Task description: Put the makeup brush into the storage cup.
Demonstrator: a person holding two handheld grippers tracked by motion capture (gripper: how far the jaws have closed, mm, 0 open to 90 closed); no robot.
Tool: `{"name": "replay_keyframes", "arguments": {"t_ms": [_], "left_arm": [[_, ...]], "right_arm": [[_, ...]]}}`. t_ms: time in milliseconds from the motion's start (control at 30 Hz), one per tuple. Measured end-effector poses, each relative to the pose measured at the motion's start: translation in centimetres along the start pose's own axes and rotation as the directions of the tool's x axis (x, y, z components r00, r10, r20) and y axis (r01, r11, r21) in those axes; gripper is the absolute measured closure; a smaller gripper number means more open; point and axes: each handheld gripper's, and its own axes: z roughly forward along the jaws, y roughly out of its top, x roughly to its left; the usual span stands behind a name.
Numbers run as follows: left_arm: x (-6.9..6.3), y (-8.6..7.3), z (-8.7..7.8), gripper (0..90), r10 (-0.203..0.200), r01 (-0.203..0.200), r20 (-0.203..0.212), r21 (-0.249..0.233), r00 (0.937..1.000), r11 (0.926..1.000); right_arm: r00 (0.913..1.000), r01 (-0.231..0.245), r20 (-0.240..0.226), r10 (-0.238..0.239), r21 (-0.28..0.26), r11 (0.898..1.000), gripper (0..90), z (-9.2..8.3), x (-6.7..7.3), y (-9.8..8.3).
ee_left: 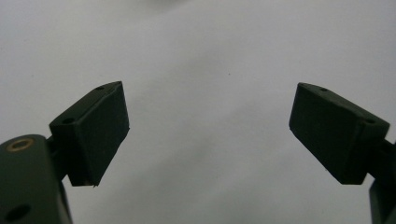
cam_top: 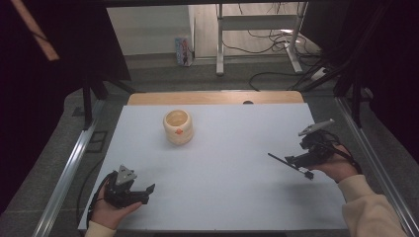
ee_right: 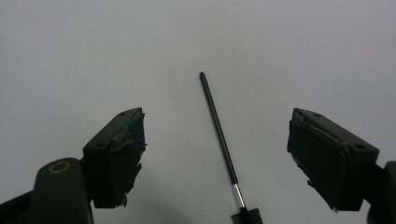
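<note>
While the brush (ee_right: 223, 151) lies between its wide-open jaws, the empty right gripper (ee_right: 217, 154) nears the table's (cam_top: 222, 187) right edge.

Item: thin black brush (ee_right: 219, 135), one piece. Long slim straight black handle, short silver ferrule near lower end, dark bristle head (ee_right: 246, 217) at very bottom of right gripper view. Lies flat on white table surface. Position: between two jaws of right gripper (ee_right: 215, 158), touching neither pad, handle tip pointing away from claw, bristle end nearest claw body. In high view (cam_top: 290, 164) seen as thin dark line slanting out from right gripper toward table centre.
</note>
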Motion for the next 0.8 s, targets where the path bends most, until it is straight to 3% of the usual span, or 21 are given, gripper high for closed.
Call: {"name": "replay_keyframes", "arguments": {"t_ms": [100,333,800], "left_arm": [[0.0,0.0,0.0,13.1,0.001,-0.001,0.001,0.002,1.0,1.0],[0.1,-0.1,0.0,13.0,-0.003,0.003,0.002,-0.002,1.0,1.0],[0.1,-0.1,0.1,13.0,-0.002,0.002,0.002,0.003,1.0,1.0]], "right_arm": [[0.9999,0.009,-0.012,-0.009,0.067,0.998,20.4,0.7,-0.6,0.4],[0.9991,0.033,-0.031,-0.028,0.154,0.988,23.9,2.1,-1.0,0.5],[0.9986,0.014,-0.052,0.001,0.274,0.962,37.5,4.8,-2.0,-0.2]]}}
